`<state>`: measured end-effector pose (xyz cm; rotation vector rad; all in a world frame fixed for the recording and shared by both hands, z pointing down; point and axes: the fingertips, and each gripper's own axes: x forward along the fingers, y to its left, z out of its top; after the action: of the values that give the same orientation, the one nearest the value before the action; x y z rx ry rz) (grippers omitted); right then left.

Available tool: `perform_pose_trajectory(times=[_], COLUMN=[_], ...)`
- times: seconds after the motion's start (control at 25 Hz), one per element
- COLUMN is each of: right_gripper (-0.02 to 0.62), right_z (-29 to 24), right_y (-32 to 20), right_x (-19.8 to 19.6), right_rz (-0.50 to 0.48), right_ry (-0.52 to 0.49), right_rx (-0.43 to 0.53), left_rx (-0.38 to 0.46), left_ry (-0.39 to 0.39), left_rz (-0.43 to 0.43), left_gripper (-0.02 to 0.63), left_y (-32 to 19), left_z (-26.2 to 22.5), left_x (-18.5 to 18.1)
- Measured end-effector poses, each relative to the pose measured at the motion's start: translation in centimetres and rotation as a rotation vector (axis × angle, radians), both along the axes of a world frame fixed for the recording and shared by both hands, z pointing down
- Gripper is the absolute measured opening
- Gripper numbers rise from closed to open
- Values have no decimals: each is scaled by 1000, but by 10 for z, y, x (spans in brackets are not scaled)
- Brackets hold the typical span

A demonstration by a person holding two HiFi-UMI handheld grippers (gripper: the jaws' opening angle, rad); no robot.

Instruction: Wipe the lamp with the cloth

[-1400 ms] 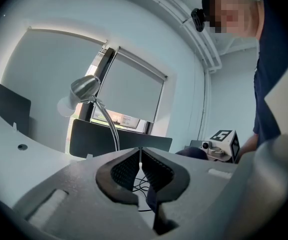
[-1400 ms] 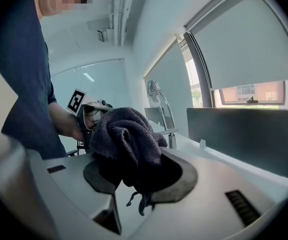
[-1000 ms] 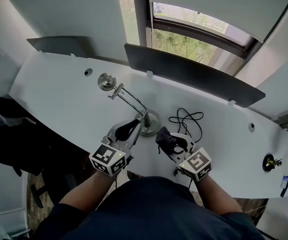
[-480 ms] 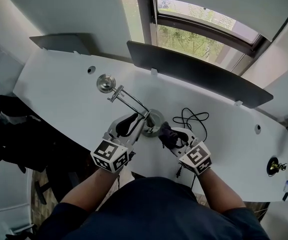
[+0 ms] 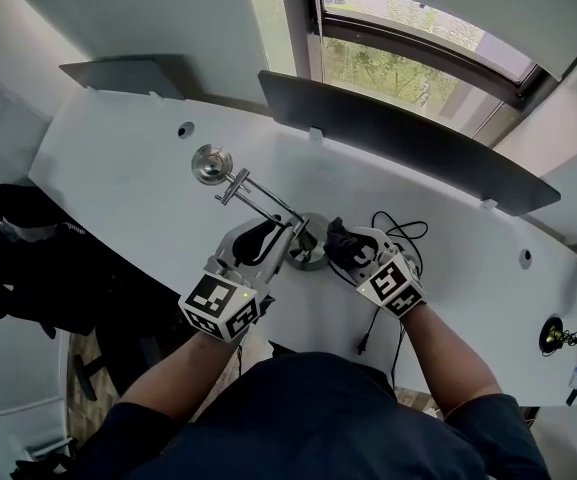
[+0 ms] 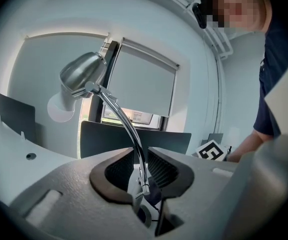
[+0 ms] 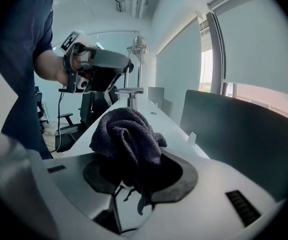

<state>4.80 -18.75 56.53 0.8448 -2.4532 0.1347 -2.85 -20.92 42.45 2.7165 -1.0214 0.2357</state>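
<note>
A chrome desk lamp stands on the white desk, with its head at the left and its round base in the middle. My left gripper is shut on the thin lamp stem low down, just above the base. The lamp head rises above the jaws. My right gripper is shut on a bunched dark grey cloth, right beside the base on its right. In the right gripper view the cloth fills the jaws, and the left gripper is beyond it.
A black cable loops on the desk behind the right gripper, and its plug lies near the front edge. A dark divider panel runs along the back under the window. A black chair stands at the left.
My right gripper has carried the cloth forward and left, up against the lamp base. The left gripper has stayed clamped on the stem.
</note>
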Motion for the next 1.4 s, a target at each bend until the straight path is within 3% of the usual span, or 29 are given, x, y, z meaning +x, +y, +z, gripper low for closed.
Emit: perform_pose_trajectory(times=[0.56, 0.96, 1.12, 1.4], right_gripper=[158, 158, 158, 158], right_z=[77, 115, 119, 122], right_y=[-48, -48, -33, -8], right_x=[-22, -29, -32, -35], right_rz=[-248, -423, -414, -294], right_ry=[309, 509, 519, 490], right_rx=[52, 106, 79, -42], left_rx=[-10, -19, -23, -30], left_ry=[27, 41, 44, 54], left_rz=[-2, 5, 4, 12], left_gripper=[61, 57, 57, 54], left_y=[-5, -6, -6, -6], left_z=[-7, -4, -4, -2], left_x=[1, 1, 1, 0])
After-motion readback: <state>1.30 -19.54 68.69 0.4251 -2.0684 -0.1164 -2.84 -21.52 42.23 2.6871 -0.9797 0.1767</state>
